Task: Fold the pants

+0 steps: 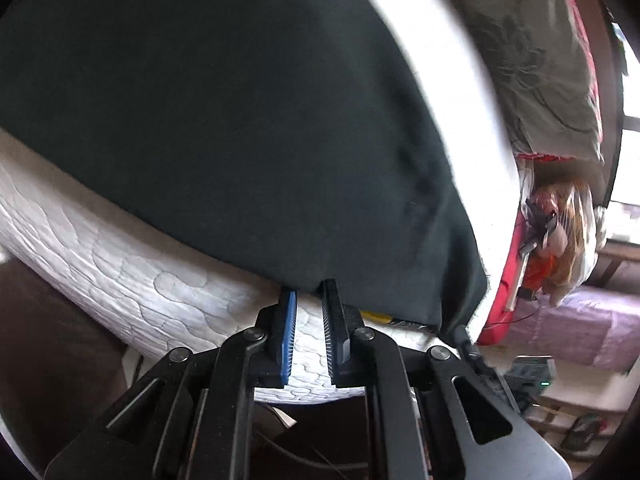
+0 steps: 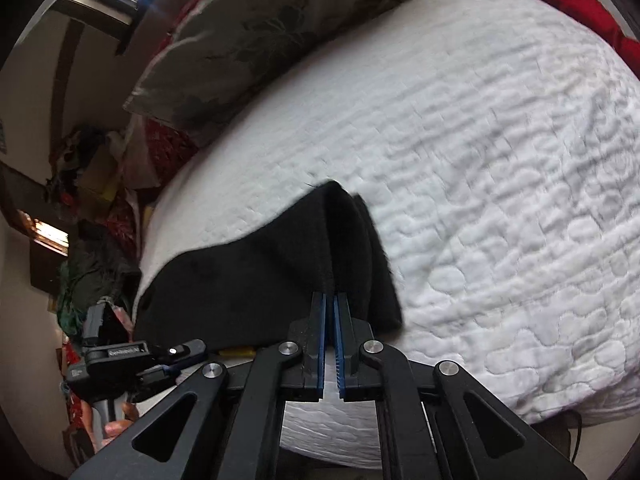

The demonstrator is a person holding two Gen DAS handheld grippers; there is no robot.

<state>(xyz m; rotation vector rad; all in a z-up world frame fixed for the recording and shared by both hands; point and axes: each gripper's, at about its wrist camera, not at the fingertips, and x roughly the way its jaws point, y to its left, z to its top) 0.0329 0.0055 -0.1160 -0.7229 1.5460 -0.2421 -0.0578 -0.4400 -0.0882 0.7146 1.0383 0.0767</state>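
Observation:
Dark pants point(image 1: 224, 120) lie spread over a white quilted mattress point(image 1: 132, 276), their near edge hanging over its side. In the left wrist view, my left gripper point(image 1: 309, 288) pinches that hanging edge between its fingertips, shut on the cloth. In the right wrist view, the pants point(image 2: 248, 276) end in a bunched corner, and my right gripper point(image 2: 330, 296) is shut on a raised fold of it, blue pads nearly touching. A person's hand point(image 2: 116, 426) holds the other gripper's handle at the lower left. Most of the pants are out of the right view.
A grey flowered pillow point(image 2: 248, 32) lies at the head of the mattress point(image 2: 500, 160), with red bedding point(image 2: 580, 12) behind. Piled clothes and bags point(image 2: 92, 168) crowd the floor beside the bed. A plastic bag point(image 1: 564, 236) and a lilac cover point(image 1: 588, 324) sit at the right.

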